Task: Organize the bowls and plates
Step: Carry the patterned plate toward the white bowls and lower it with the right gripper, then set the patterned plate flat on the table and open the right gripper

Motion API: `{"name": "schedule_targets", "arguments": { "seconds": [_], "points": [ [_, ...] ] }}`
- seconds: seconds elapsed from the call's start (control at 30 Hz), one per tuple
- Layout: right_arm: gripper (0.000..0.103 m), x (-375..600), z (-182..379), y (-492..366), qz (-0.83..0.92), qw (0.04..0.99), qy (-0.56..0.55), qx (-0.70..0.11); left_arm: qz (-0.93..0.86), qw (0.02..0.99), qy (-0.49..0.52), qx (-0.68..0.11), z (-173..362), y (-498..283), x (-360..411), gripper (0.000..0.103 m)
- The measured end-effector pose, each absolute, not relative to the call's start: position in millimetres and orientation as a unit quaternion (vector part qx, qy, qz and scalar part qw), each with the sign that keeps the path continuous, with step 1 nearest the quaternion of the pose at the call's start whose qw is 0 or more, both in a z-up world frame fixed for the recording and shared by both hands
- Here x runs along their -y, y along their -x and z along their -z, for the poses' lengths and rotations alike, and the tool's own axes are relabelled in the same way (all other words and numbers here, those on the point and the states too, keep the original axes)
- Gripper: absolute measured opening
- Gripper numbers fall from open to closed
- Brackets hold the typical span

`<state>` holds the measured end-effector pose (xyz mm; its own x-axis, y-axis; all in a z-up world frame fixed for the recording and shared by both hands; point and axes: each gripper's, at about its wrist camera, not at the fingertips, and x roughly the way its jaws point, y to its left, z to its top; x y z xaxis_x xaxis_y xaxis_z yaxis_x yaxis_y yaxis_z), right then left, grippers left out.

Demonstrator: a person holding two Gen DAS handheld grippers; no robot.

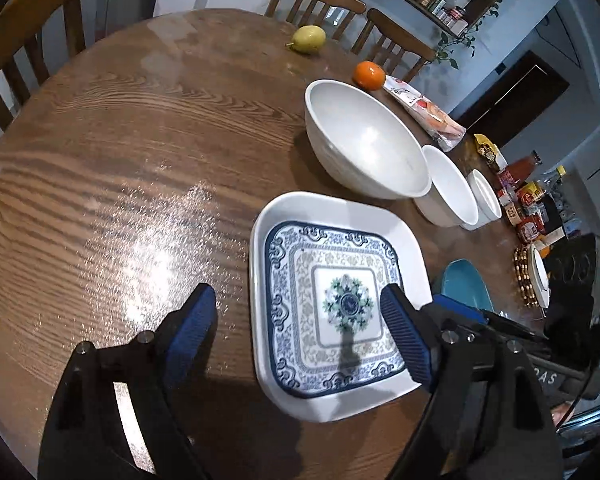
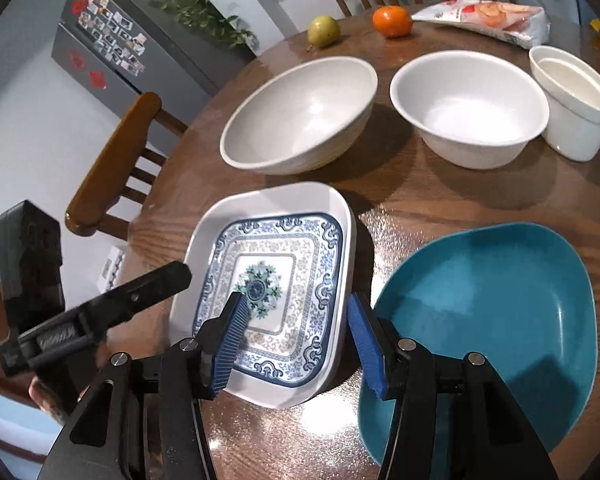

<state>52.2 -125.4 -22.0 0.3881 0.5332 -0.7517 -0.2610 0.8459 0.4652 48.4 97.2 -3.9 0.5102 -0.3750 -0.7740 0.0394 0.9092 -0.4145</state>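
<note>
While you hold both tools over the round wooden table [image 1: 112, 168], its stock runs as follows, largest first.

Teal plate [image 2: 488, 320]: flat on the table, to the right of your right gripper [image 2: 296, 340], its left rim passing just behind that gripper's right pad.

Square white dish [image 1: 320, 400]: flat near the table's front edge, with the blue-patterned square plate [image 1: 336, 304] nested inside it. Your left gripper [image 1: 300, 328] hangs above this pair with its jaws spread wide, one pad over bare wood left of the dish, the other over the patterned plate's right side; nothing is gripped. Your right gripper straddles the pair's right edge at a narrower gap, its left pad over the pattern and its right pad outside the rim. Whether those pads press on anything you cannot tell.

Large white bowl [image 2: 300, 116]: behind the dish, well apart from both tools.

Medium white bowl [image 2: 470, 108]: to its right.

Small white cup-shaped bowl [image 2: 572, 104]: just beside the medium one, rightmost.

Snack packet [image 2: 496, 18], orange [image 2: 392, 20] and yellow-green fruit [image 2: 323, 30]: along the far edge.
</note>
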Motion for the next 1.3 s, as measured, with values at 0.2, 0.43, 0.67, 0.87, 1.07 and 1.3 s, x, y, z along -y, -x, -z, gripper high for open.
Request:
{"name": "schedule_targets", "arguments": {
  "seconds": [0.2,0.43,0.67,0.87,1.07,1.3],
  "points": [
    [0.054,118.9,24.6,-50.1,-0.228,0.837,-0.116,-0.484,0.135,0.847,0.169,-0.486,9.0,-39.0,-89.3,0.082],
    [0.054,113.2,29.5,-51.0,-0.219,0.843,-0.1,-0.482,0.144,0.844,0.16,-0.492,13.1,-33.1,-81.9,0.078],
    [0.054,108.5,34.7,-48.0,-0.213,0.849,-0.083,-0.476,0.158,0.833,0.148,-0.51,19.3,-28.7,-70.2,0.076],
    [0.054,112.7,33.8,-43.4,-0.195,0.861,-0.07,-0.465,0.168,0.83,0.154,-0.51,20.9,-20.6,-62.6,0.076],
    [0.054,126.9,27.0,-36.3,-0.191,0.871,-0.072,-0.447,0.173,0.835,0.148,-0.502,15.3,-16.1,-49.9,0.075],
    [0.054,153.2,26.5,-32.5,-0.179,0.874,-0.08,-0.445,0.183,0.834,0.126,-0.505,14.2,-16.8,-26.5,0.074]
  ]
}}
